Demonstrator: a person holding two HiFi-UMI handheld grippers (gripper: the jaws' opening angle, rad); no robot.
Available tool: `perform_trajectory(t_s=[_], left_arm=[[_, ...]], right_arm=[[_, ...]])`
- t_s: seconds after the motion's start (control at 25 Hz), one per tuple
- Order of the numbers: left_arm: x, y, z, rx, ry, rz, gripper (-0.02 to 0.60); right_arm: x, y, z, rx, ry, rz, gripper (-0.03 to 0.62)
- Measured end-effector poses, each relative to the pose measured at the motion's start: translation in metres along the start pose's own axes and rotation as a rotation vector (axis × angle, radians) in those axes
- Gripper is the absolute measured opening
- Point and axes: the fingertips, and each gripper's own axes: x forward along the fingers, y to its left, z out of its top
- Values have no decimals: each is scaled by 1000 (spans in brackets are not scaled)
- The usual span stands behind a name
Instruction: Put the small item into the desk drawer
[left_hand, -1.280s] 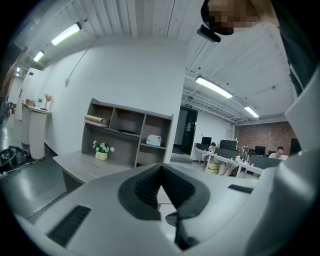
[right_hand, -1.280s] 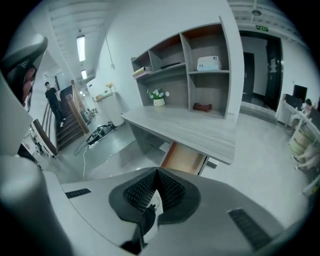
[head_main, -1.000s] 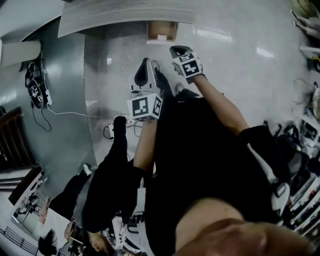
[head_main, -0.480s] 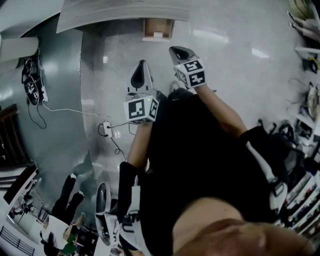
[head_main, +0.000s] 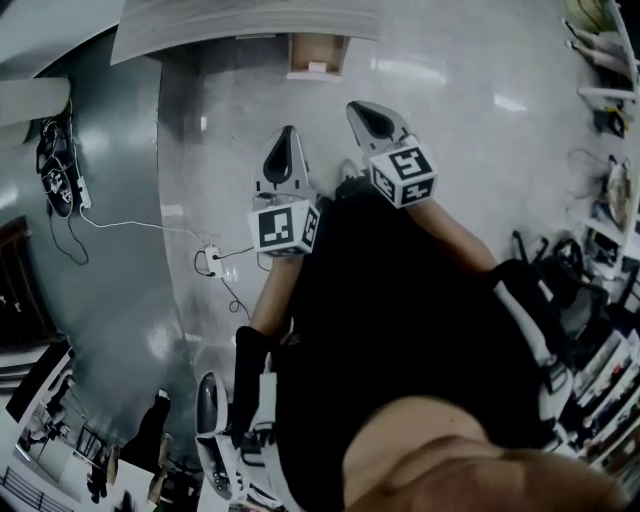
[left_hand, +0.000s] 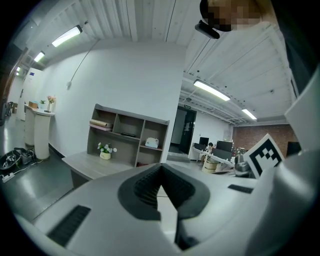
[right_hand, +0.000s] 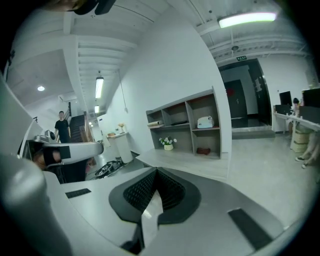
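Observation:
Both grippers hang in front of my body above the shiny floor. In the head view my left gripper (head_main: 284, 141) and my right gripper (head_main: 362, 111) both point toward the grey desk (head_main: 240, 25) at the top. Each is shut with nothing between its jaws, as the left gripper (left_hand: 161, 187) and the right gripper (right_hand: 152, 197) show in their own views. Ahead stand the desk (left_hand: 87, 165) and its open shelf unit (left_hand: 127, 132). A brown box-like compartment (head_main: 318, 55) with something small and white inside sits at the desk's edge. I cannot make out a drawer or any other small item.
A power strip with a cable (head_main: 212, 260) lies on the floor left of my arm. More cables (head_main: 55, 170) lie at far left, clutter (head_main: 600, 270) at right. A flower pot (right_hand: 168, 143) stands on the desk. A person (right_hand: 62, 127) stands far off.
My right gripper has drifted a little down and to the right, and the left one slightly down. A person at the lower left of the head view has moved off.

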Motion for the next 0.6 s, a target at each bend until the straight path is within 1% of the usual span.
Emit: perform_trajectory(t_s=[0.2, 0.4, 0.6], left_arm=[[-31, 14, 11, 18, -11, -14, -9], [-52, 21, -7, 41, 19, -21, -9], [-63, 12, -10, 33, -18, -48, -9]], right_arm=[[-26, 37, 11, 8, -40, 1, -1], [-46, 63, 4, 7, -72, -5, -1], [-58, 72, -3, 10, -90, -19, -1]])
